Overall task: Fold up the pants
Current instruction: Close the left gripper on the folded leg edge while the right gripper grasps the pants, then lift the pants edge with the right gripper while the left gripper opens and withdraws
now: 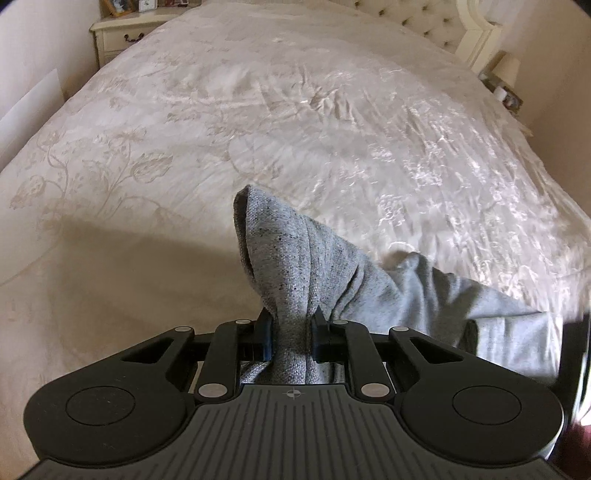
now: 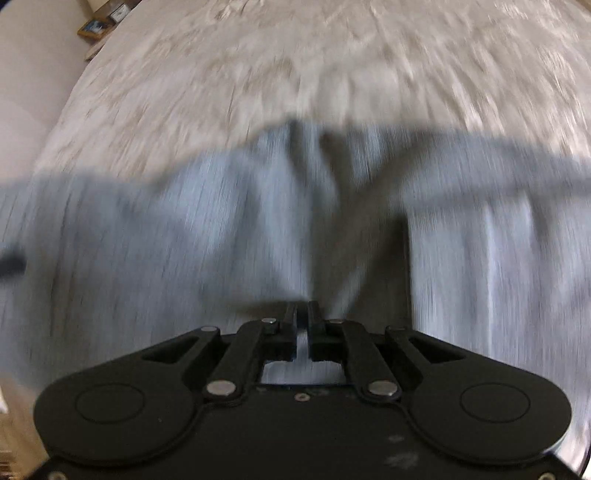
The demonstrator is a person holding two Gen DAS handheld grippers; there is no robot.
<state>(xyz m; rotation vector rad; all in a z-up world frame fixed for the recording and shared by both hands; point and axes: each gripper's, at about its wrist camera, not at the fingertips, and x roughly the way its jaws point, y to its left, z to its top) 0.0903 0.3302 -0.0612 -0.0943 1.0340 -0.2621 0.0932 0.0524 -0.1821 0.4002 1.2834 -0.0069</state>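
Grey speckled pants (image 1: 295, 258) lie on a cream floral bedspread (image 1: 258, 110). My left gripper (image 1: 291, 321) is shut on a bunched fold of them, and the cloth stands up in a peak above the fingers, then trails down to the right. The right wrist view is motion-blurred. There the pants (image 2: 184, 229) spread across the whole width over the bedspread (image 2: 295, 55). My right gripper (image 2: 303, 308) has its fingers almost together, with creases in the cloth running to its tips and pale cloth showing in the narrow slit between them.
A cream nightstand (image 1: 122, 35) stands at the far left of the bed. A tufted headboard (image 1: 424, 22) and a lamp (image 1: 508, 68) are at the far right. A framed picture (image 2: 92, 27) sits at the top left. A dark blurred shape (image 1: 576, 350) shows at the right edge.
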